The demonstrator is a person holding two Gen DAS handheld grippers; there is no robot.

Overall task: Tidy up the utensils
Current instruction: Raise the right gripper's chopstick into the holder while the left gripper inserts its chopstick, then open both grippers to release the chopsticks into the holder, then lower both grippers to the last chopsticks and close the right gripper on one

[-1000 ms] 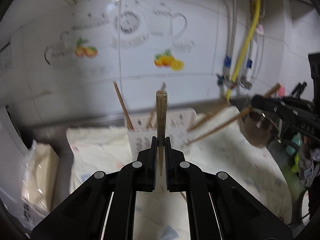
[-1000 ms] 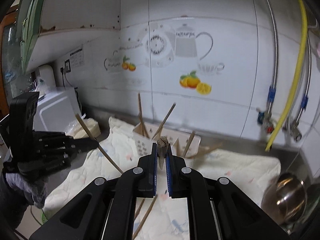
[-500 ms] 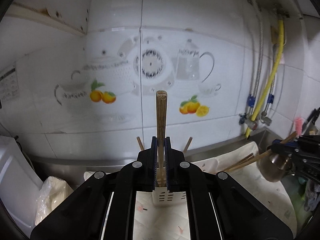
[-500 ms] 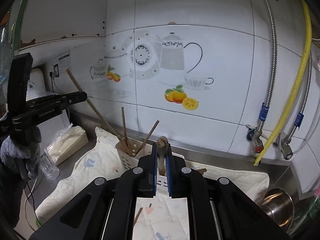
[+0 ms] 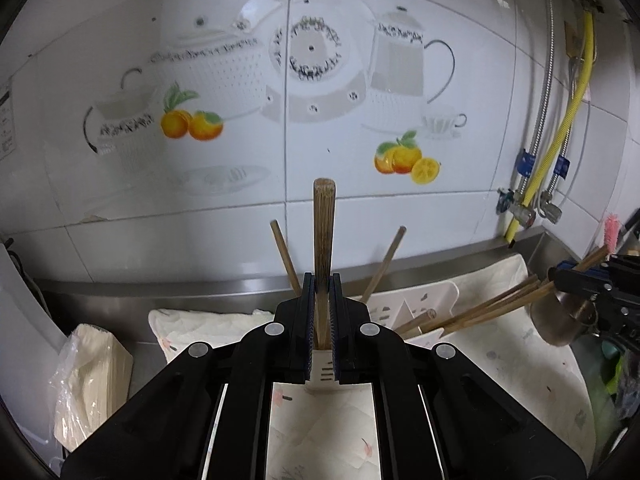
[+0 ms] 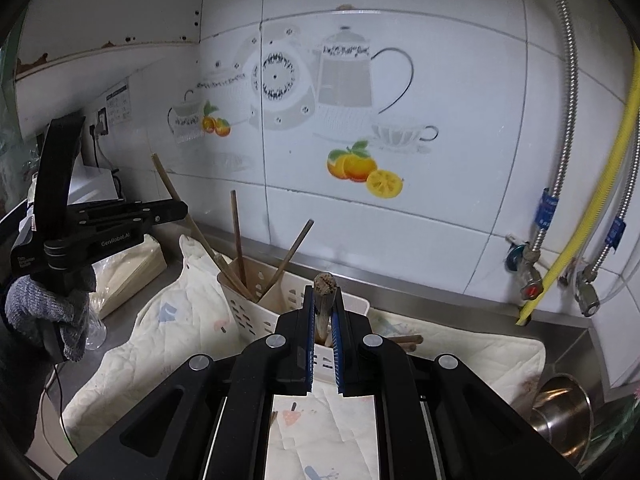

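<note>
Here both grippers are closed on chopsticks, and everything turns on the white slotted utensil caddy point(image 6: 256, 312) standing on the quilted mat point(image 6: 160, 320) against the tiled wall.

The left gripper point(image 5: 320, 320) is clenched on a bamboo chopstick point(image 5: 324, 232), held almost upright with its square butt end well above the jaws. In the right wrist view that same stick slants down into the caddy's near-left compartment, its tip apparently already past the rim, though the tip itself is hidden. Judging from that, the grip sits high on the shaft so the thin end can drop in without the fingers fouling the caddy wall.

The right gripper point(image 6: 322, 332) is clamped on a second chopstick point(image 6: 324, 296), seen end-on just above the caddy's front edge. The left wrist view shows what looks like several sticks fanning from that gripper toward the caddy's right side; how many are held I cannot tell. Its tips appear to rest in or at a right-hand compartment.

Two chopsticks point(image 6: 296, 248) already lean inside the caddy, splayed apart, which suggests the compartments are loose and a released stick will tip against the rim.

A steel cup point(image 6: 560, 412) sits to the right of the caddy, well apart, beyond the mat's edge.
</note>
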